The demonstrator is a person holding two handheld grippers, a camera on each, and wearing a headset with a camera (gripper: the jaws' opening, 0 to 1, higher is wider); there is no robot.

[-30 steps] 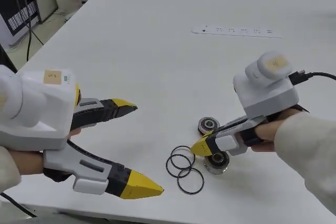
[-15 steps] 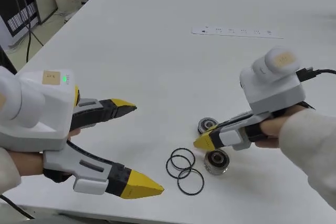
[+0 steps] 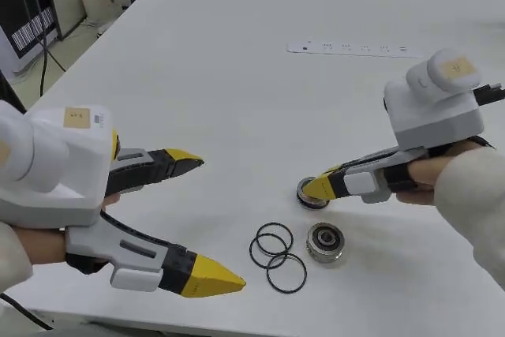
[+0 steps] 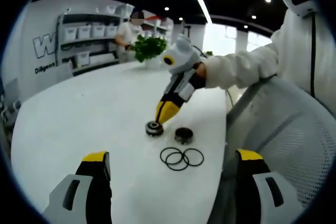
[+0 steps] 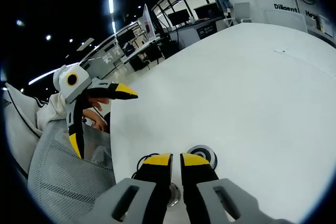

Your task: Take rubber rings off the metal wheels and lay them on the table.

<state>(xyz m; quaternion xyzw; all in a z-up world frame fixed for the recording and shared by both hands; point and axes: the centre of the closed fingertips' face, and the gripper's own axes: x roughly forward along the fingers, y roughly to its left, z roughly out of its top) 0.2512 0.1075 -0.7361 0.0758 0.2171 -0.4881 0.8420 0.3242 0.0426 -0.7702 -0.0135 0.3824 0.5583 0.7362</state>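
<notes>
Two metal wheels lie on the white table [image 3: 237,76]: a far wheel [image 3: 308,194] [image 4: 154,128] [image 5: 203,155] and a near wheel [image 3: 325,242] [image 4: 183,135]. Three black rubber rings [image 3: 276,254] [image 4: 181,158] lie loose and overlapping just left of the near wheel. My right gripper [image 3: 316,188] [image 5: 176,161] is shut with nothing between its jaws, and its yellow tips hang over the far wheel's edge. It appears as the right gripper [image 4: 168,111] in the left gripper view. My left gripper [image 3: 209,222] [image 4: 171,156] hovers wide open left of the rings, holding nothing.
A white power strip [image 3: 347,47] lies flat far across the table. The table's near edge runs just below the rings. A barcode sign [image 3: 24,21] and a cable stand on the floor off the left edge. My left gripper [image 5: 102,119] faces the right one.
My right gripper has lifted away from the near wheel and moved back and right, so its tips now sit at the far wheel. The near wheel lies uncovered. The left gripper has stayed put.
</notes>
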